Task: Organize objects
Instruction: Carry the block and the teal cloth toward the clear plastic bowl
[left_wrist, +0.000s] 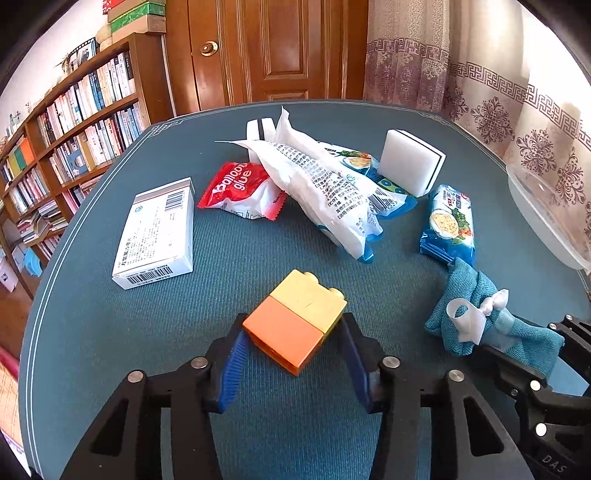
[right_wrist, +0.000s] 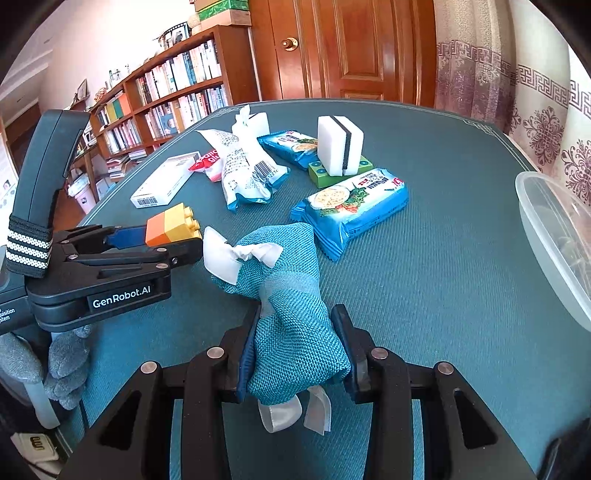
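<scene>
My left gripper (left_wrist: 293, 328) is shut on an orange and yellow toy brick (left_wrist: 295, 317), held just above the blue-green tabletop (left_wrist: 147, 332); the brick also shows in the right wrist view (right_wrist: 173, 224). My right gripper (right_wrist: 295, 321) is shut on a teal woven pouch with white ribbon bows (right_wrist: 291, 291), which also shows in the left wrist view (left_wrist: 480, 314). A clear plastic tub (right_wrist: 554, 236) stands at the table's right edge.
On the table lie a white box (left_wrist: 157, 232), a red balloon-glue packet (left_wrist: 240, 190), a white snack bag (left_wrist: 317, 184), two blue cracker packs (right_wrist: 351, 206), white sponges (right_wrist: 340, 144) and a green brick (right_wrist: 321, 171). A bookshelf and door stand behind.
</scene>
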